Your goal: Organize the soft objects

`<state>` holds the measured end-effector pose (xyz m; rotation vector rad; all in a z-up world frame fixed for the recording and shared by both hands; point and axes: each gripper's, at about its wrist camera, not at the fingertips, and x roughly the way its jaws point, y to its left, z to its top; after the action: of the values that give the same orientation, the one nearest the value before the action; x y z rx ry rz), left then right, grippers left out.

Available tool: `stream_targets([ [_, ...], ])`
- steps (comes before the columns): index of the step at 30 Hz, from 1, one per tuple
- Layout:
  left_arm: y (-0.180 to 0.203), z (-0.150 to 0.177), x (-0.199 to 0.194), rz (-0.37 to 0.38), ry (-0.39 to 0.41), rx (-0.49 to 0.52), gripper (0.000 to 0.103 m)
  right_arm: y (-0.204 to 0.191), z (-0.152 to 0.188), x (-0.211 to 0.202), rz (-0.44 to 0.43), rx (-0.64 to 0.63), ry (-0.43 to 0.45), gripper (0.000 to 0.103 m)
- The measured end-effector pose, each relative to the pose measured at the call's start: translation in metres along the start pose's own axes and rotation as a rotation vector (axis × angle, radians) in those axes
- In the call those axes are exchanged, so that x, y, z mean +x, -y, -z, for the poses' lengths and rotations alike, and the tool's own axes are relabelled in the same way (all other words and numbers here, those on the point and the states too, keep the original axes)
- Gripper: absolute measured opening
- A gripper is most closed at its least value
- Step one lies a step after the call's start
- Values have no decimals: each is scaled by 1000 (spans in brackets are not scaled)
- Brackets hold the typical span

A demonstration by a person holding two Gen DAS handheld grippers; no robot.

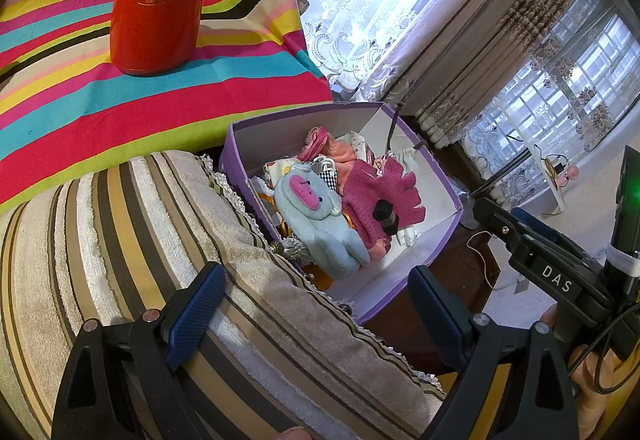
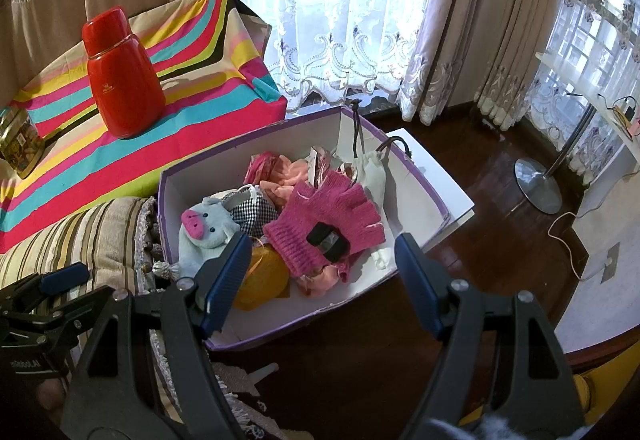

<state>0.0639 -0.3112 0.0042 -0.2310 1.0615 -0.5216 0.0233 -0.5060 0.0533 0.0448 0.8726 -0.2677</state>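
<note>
Beside a lace-curtained window, a purple-rimmed cardboard box of soft things sits on dark wood, pressed against a striped cushion. Inside lie a pink knitted fingerless glove with a small black item resting on it, a pale blue plush pig slumped against the box's cushion-side wall, a black-and-white checked cloth, peach fabric and a yellow piece near the front wall.

Both tools are empty. The right hand-held gripper hangs over the box's near edge with its jaws wide apart, gripping nothing; the left hand-held gripper hovers over the cushion, likewise spread wide and holding nothing.

The glove lies just ahead of the right tool, framed between its blue fingers in the wrist view, its long axis running from the ribbed cuff at the near left to the finger stubs at the far right, askew to the line across the jaws. From the left tool it lies farther ahead and to the right, past the pig. The right hand looks the nearer and better placed, if the glove is the next piece to be picked.

A red flask stands well apart on a bright striped cloth.
</note>
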Motion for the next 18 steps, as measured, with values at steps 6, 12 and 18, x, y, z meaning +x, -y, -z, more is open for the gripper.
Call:
stream_targets([
  [6, -1, 0, 0, 0, -1, 0, 94, 0, 0, 0, 0, 0, -1, 77],
  [12, -2, 0, 2, -4, -5, -3, 95, 0, 0, 1, -1, 0, -2, 77],
  [18, 4, -3, 5, -4, -5, -2, 100, 0, 3, 2, -4, 6, -5, 77],
])
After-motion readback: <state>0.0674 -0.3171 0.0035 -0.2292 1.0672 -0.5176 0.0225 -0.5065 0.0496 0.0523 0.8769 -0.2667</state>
